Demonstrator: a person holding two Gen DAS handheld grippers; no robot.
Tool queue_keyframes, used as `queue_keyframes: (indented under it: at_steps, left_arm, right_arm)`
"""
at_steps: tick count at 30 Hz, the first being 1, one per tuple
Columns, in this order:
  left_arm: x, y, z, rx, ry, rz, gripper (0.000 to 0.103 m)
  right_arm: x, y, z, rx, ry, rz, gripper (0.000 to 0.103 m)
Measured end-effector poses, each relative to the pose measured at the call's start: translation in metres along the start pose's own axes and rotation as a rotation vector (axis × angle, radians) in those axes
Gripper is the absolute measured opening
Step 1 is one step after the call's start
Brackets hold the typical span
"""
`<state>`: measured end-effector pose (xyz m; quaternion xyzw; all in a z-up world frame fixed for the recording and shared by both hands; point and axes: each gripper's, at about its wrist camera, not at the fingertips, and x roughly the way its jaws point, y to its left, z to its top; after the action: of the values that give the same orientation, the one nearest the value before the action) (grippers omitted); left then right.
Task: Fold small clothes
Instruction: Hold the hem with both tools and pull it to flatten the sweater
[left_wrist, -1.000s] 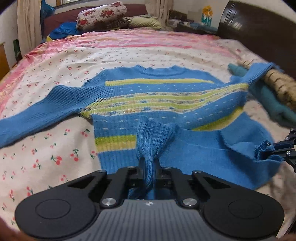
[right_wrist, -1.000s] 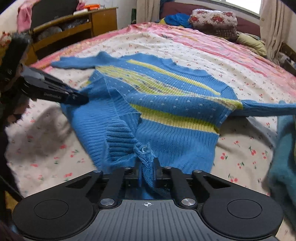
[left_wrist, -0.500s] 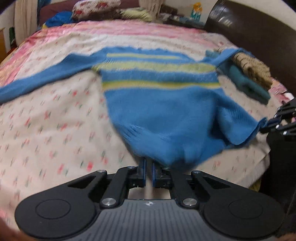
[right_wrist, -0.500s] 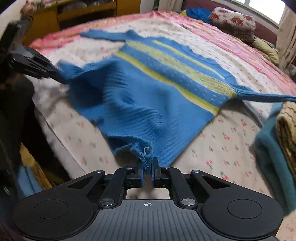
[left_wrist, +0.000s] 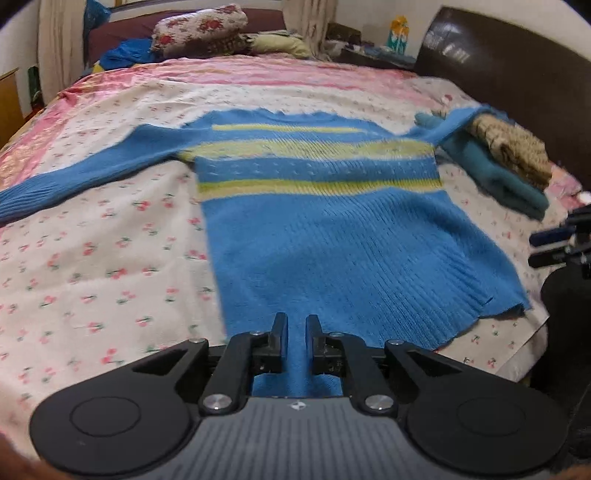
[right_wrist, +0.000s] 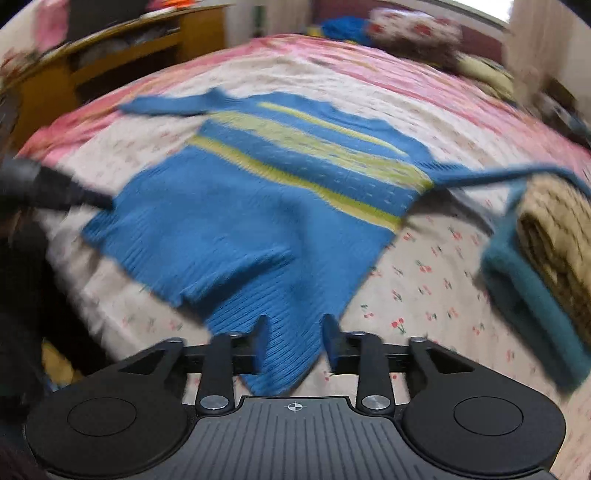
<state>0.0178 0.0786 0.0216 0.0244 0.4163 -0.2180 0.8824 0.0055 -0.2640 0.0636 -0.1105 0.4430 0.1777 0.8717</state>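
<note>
A blue knit sweater (left_wrist: 332, 229) with yellow-green stripes lies spread flat on the bed, sleeves out to both sides; it also shows in the right wrist view (right_wrist: 258, 206). My left gripper (left_wrist: 296, 325) is open a little over the sweater's left hem corner, with the hem lying between its fingers. My right gripper (right_wrist: 293, 328) is open wide over the right hem corner, not gripping it. The right gripper also shows at the right edge of the left wrist view (left_wrist: 561, 240).
The bed has a white floral sheet (left_wrist: 92, 258) with pink bands farther back. Folded teal and tan clothes (left_wrist: 509, 166) are stacked to the right, under the sweater's right sleeve. Pillows (left_wrist: 199, 26) lie at the far end. A dark headboard (left_wrist: 517, 74) stands at right.
Both grippers pulled the folded-up hem back toward the bed edge, spreading the sweater flat, then opened and let the hem go.
</note>
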Motion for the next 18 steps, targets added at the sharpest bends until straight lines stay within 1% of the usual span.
queue_keyframes:
  at_steps: [2,4,6,7,8,9,10,12,14,15,18]
  left_arm:
    - [0.014,-0.004,-0.003,0.006,0.03,0.025,0.016]
    - [0.022,-0.002,-0.008,-0.004,0.055,0.046,0.018]
    - [0.019,0.002,-0.01,-0.018,0.053,0.043,0.02]
    - [0.016,0.002,-0.01,-0.017,0.059,0.053,0.02]
    - [0.014,0.003,-0.01,-0.004,0.067,0.078,0.02]
    - [0.012,0.003,-0.011,0.02,0.076,0.107,0.02]
    - [0.01,0.004,-0.013,0.04,0.085,0.126,0.02]
    - [0.007,0.008,-0.014,0.047,0.1,0.137,0.02]
    - [0.004,0.01,-0.013,0.038,0.107,0.153,0.02]
    - [0.002,0.01,-0.012,0.034,0.106,0.159,0.02]
    - [-0.003,0.011,-0.01,0.023,0.096,0.162,0.02]
  right_arm:
    - [0.013,-0.007,-0.001,0.089,0.023,-0.027,0.036]
    - [0.028,-0.013,-0.005,0.181,0.059,-0.004,0.037]
    - [0.044,-0.016,-0.011,0.25,0.107,0.015,0.035]
    - [0.049,-0.015,-0.014,0.259,0.131,0.011,0.032]
    - [0.051,-0.013,-0.017,0.25,0.137,0.003,0.026]
    - [0.049,-0.011,-0.017,0.224,0.135,-0.007,0.014]
    - [0.045,-0.011,-0.017,0.208,0.142,-0.015,0.008]
    - [0.037,-0.015,-0.018,0.194,0.15,-0.033,0.006]
    - [0.029,-0.021,-0.019,0.169,0.149,-0.085,0.006]
    - [0.026,-0.025,-0.019,0.176,0.152,-0.098,0.006]
    - [0.025,-0.028,-0.02,0.177,0.178,-0.095,0.005]
